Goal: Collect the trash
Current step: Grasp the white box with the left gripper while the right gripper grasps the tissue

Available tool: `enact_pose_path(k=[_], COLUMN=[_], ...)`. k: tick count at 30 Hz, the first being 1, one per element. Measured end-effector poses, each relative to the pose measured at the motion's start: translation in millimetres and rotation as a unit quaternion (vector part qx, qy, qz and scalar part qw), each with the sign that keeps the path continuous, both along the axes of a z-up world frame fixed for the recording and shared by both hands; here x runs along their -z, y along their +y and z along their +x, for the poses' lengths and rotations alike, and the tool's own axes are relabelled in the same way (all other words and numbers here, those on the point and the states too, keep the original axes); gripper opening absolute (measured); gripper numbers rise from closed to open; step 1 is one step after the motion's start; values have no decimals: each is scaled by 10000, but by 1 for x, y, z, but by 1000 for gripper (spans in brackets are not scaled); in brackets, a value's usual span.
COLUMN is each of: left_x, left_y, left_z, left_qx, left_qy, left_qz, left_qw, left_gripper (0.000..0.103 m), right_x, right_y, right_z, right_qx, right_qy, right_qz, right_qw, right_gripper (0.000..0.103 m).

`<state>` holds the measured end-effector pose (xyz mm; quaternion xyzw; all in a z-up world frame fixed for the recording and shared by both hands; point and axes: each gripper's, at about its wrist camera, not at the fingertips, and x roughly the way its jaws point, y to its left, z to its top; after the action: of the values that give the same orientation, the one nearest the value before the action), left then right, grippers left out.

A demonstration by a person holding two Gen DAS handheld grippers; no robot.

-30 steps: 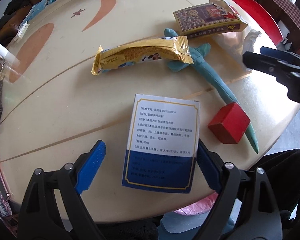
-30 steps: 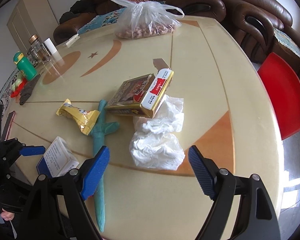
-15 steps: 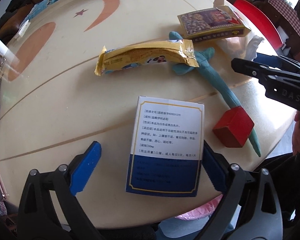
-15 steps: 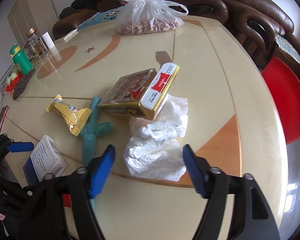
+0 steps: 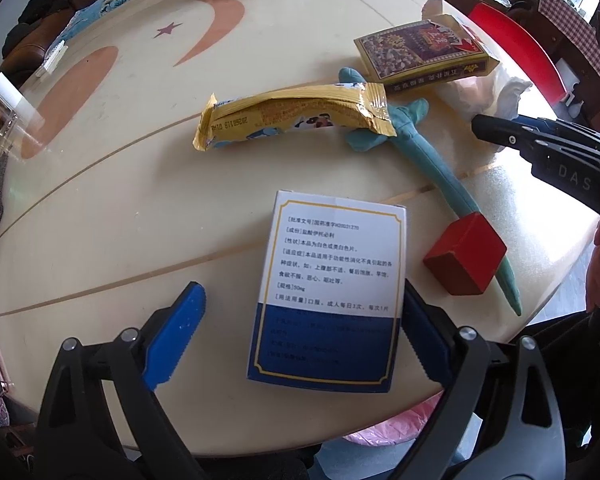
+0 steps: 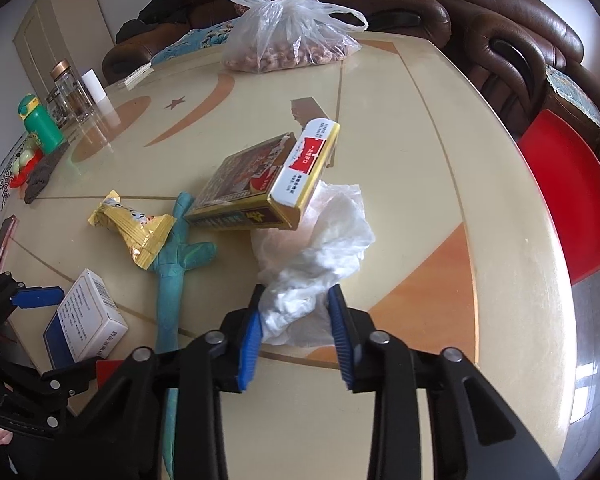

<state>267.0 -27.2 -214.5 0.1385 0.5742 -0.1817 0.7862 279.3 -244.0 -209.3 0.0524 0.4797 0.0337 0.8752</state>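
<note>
My left gripper [image 5: 300, 332] is open around a white and blue medicine box [image 5: 332, 288] lying flat near the table's front edge; its right pad touches the box's side. My right gripper [image 6: 296, 320] has closed on the near edge of crumpled white tissue [image 6: 316, 264], which bunches between its pads. A yellow snack wrapper [image 5: 296, 116] lies beyond the medicine box and also shows in the right wrist view [image 6: 136, 232]. An opened gold and brown carton [image 6: 260, 188] rests partly on the tissue.
A teal plush toy [image 5: 420, 160] and a red block [image 5: 464, 260] lie right of the medicine box. A plastic bag of nuts [image 6: 288, 44] sits at the table's far side. Bottles [image 6: 40, 120] stand far left. A red chair [image 6: 572, 192] is at the right.
My right gripper moved forward and closed onto the tissue. My left gripper edged forward around the medicine box and stayed open.
</note>
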Motion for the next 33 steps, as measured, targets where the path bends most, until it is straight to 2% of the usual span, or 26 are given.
enact_pose_path(k=[7, 10, 18, 28, 33], left_x=[-8, -11, -13, -29, -40], left_y=[-7, -6, -5, 3, 7], left_z=[-4, -5, -1, 1, -9], left_qx=[140, 150, 52, -113, -152], left_qy=[-42, -89, 1, -221, -332], left_qz=[-35, -50, -146, -220, -260], left_qw=[9999, 9998, 9999, 9994, 9990], left_gripper=[74, 61, 61, 61, 61], right_x=[-5, -8, -15, -27, -43], right_y=[-1, -1, 0, -8, -10], right_z=[-6, -9, -16, -28, -39], right_qx=[40, 49, 51, 199, 249], right_qy=[-79, -131, -263, -336, -472], right_qz=[-21, -19, -142, -103, -146], right_qw=[10000, 9999, 9995, 9992, 9985], right_gripper=[24, 24, 24, 21, 20])
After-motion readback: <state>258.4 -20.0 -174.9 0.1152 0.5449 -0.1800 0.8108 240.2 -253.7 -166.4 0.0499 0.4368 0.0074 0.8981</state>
